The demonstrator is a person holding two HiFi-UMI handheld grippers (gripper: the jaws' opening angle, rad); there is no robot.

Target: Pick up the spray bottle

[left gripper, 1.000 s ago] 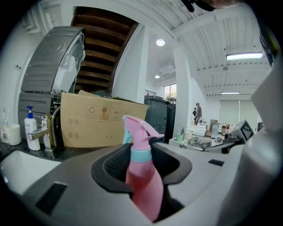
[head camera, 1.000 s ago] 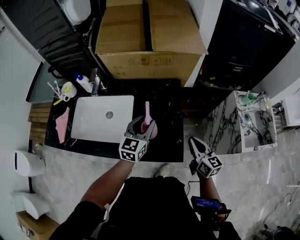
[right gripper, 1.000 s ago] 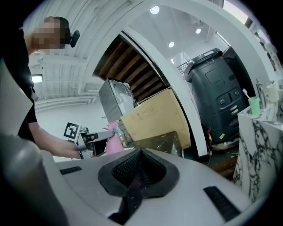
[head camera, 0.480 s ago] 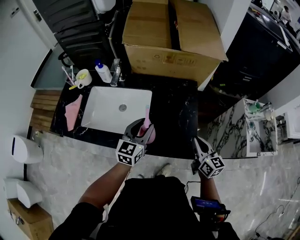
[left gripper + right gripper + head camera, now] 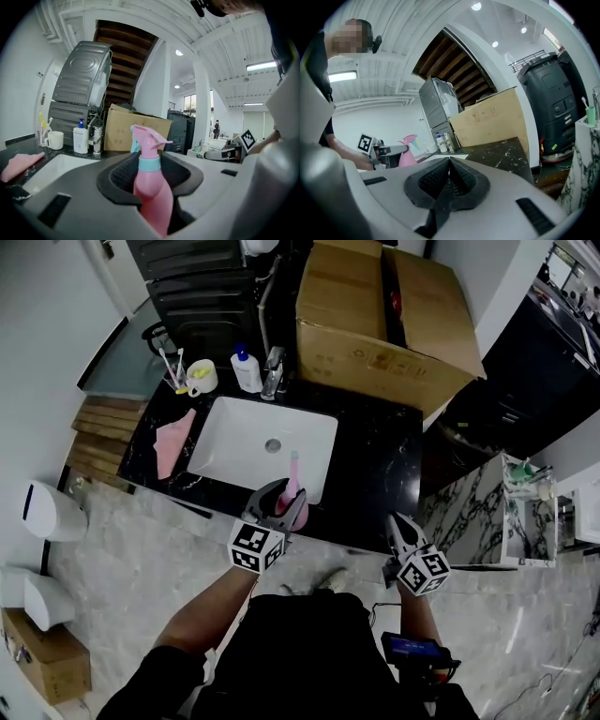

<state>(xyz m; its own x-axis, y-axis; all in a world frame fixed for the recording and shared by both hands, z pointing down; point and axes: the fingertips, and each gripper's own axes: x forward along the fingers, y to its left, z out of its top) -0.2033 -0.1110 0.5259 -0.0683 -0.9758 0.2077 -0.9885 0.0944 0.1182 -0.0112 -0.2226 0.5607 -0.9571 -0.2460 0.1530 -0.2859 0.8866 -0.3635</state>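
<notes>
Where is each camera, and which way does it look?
Head view: on the person's head, looking steeply down at the sink; both forearms, left gripper, right gripper show.
Left gripper view: on the left gripper, looking along its jaws, shut on the spray bottle, toward the cardboard box.
Right gripper view: on the right gripper, looking along its shut, empty jaws over the counter; an arm shows left.
Shared: all three show the spray bottle.

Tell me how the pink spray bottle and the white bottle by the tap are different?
The spray bottle is pink with a teal collar; the pump bottle is white with a blue top. The spray bottle sits clamped in the left gripper; the pump bottle stands on the black counter beside the tap. Both are upright.
</notes>
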